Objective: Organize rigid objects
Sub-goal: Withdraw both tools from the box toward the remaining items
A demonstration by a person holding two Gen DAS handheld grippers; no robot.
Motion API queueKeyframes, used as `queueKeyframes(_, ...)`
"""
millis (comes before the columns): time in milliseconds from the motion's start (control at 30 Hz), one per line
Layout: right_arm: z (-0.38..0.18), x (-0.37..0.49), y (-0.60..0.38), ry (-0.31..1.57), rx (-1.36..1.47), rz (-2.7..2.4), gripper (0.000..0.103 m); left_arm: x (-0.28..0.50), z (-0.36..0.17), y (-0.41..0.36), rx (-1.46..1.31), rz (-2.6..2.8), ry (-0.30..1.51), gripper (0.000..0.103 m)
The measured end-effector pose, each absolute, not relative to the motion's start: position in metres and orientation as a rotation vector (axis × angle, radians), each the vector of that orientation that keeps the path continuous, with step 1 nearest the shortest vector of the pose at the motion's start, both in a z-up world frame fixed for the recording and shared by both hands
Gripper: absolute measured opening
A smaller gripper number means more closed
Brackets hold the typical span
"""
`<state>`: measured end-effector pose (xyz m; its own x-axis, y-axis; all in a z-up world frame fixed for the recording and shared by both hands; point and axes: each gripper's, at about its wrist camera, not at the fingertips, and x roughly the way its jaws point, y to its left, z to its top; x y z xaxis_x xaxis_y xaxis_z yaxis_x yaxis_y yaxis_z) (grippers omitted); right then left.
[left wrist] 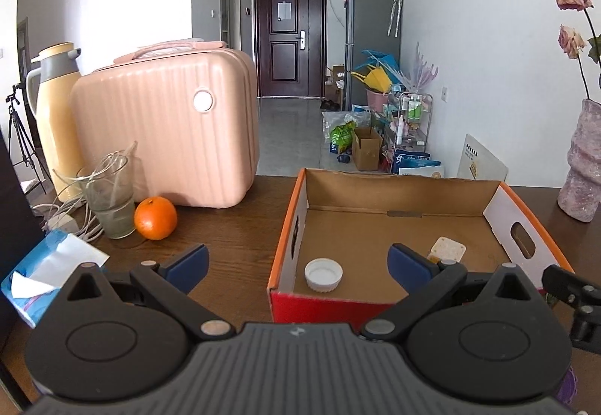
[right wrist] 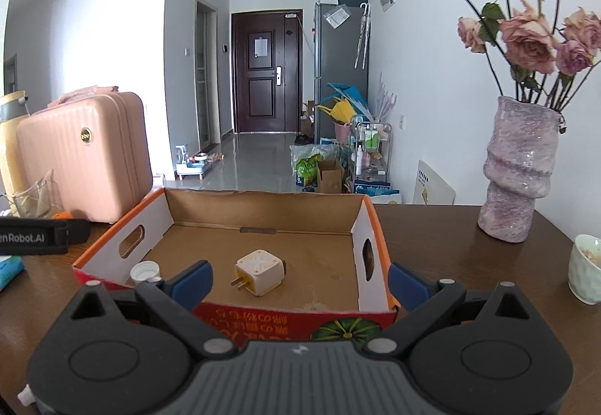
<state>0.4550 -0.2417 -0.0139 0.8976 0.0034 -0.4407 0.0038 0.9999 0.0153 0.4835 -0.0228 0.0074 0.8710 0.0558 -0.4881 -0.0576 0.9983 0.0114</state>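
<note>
Now both tools, left gripper [left wrist: 296,263] and right gripper [right wrist: 298,281], hover spread and empty before a cardboard box [right wrist: 263,206] holding a bottle cap [left wrist: 323,274] and plug adapter [right wrist: 259,272]. Best approach: descend straight, fingers straddling one item.

1. The cardboard box [right wrist: 263,223] stood open-topped; its floor lay mostly bare, occupied only by a white cap [left wrist: 323,274] near the left wall and a plug adapter [right wrist: 259,271] mid-floor.
2. Left of the box, bare table [left wrist: 233,238] ran to an orange [left wrist: 155,218], a glass [left wrist: 109,201] and a pink suitcase [left wrist: 165,129].
3. Right of the box, a vase [right wrist: 520,171] and cup [right wrist: 586,266] stood well apart from it.
</note>
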Motion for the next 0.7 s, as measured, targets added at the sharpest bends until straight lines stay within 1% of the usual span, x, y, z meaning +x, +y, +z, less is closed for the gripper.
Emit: queueKeyframes(700, -0.016, 0.367, -0.233, 0.454, -0.009, 0.012, 0.1, 0.395, 0.006, -0.014, 0.018, 0.048, 0.485, 0.103)
